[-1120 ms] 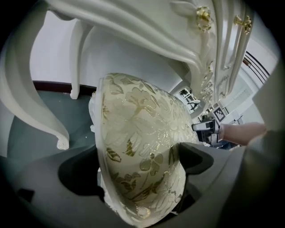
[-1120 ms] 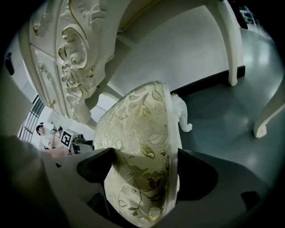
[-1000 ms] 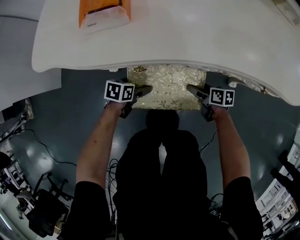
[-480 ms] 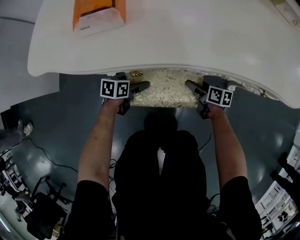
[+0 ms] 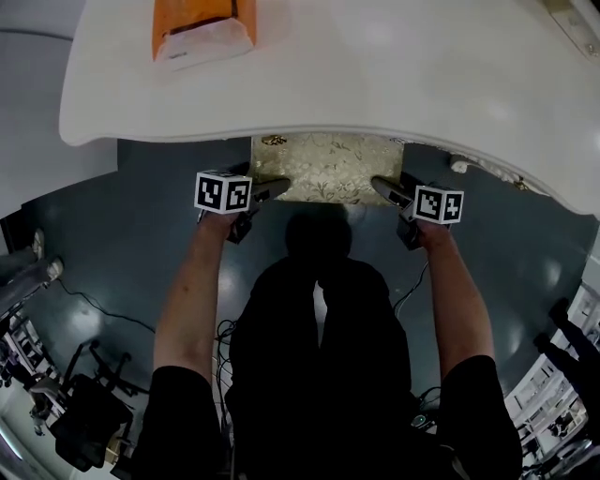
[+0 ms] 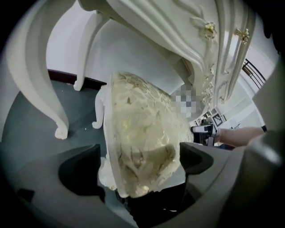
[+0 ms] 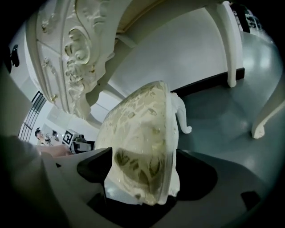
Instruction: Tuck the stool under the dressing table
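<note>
The stool (image 5: 326,169) has a gold-patterned cushion and white legs; its far part is hidden under the white dressing table (image 5: 394,75). My left gripper (image 5: 272,186) is shut on the seat's near left corner, and my right gripper (image 5: 382,187) is shut on the near right corner. In the left gripper view the cushion (image 6: 142,124) fills the gap between the jaws of the left gripper (image 6: 140,164). The right gripper view shows the seat (image 7: 142,120) pinched the same way in the right gripper (image 7: 142,171), with a curled stool leg (image 7: 181,113) beyond.
An orange and white box (image 5: 202,23) lies on the tabletop at the far left. Curved table legs (image 6: 35,80) (image 7: 229,44) flank the knee space; carved drawer fronts (image 7: 71,53) hang above. Cables and gear (image 5: 84,412) sit on the dark floor behind left.
Both grippers have pushed the stool forward; less of the cushion shows in front of the table's edge than a second ago. The grip on both corners is unchanged.
</note>
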Demonstrator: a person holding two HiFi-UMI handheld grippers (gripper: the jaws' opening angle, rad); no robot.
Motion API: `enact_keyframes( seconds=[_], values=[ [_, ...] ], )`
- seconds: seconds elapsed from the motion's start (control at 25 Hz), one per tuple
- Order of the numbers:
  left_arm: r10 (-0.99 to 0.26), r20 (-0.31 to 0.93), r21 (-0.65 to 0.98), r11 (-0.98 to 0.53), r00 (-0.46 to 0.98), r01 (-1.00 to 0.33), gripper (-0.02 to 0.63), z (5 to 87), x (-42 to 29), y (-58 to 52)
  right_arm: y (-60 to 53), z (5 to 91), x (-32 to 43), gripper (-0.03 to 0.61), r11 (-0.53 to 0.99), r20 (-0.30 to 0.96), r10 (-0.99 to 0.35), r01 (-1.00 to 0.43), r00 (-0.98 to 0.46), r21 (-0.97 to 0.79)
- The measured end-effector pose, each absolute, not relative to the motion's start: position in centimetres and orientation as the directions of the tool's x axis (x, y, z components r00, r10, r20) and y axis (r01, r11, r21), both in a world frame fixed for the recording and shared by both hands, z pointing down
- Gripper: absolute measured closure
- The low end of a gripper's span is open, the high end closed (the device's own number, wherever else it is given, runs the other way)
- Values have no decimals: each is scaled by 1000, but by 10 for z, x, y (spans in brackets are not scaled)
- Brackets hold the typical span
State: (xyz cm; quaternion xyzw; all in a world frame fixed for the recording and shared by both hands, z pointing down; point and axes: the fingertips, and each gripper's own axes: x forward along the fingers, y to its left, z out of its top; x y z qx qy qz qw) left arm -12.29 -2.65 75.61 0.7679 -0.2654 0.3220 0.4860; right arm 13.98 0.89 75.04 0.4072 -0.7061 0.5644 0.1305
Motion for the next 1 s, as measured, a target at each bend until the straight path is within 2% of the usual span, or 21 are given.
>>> enact_keyframes(
  seconds=[0.2, 0.44, 0.68, 0.8, 1.0],
  values=[
    [-75, 784, 548, -382, 616, -744, 69, 759, -135, 9, 50, 757, 140, 150, -4, 670, -373, -721, -642, -693],
    [-96, 846, 410, -511, 524, -755, 72, 759, -125, 29, 64, 760, 132, 152, 3, 720, -384, -781, -578, -624],
    [-138, 872, 358, -477, 471, -803, 78, 760, -125, 24, 59, 759, 131, 153, 3, 747, -390, -812, -538, -584],
    [-152, 875, 346, -465, 459, -815, 112, 762, -125, 23, 59, 757, 130, 158, 6, 741, -390, -806, -546, -591],
    [-149, 883, 338, -453, 444, -825, 112, 763, -116, 23, 60, 758, 139, 163, -3, 746, -386, -808, -542, -589]
  ],
)
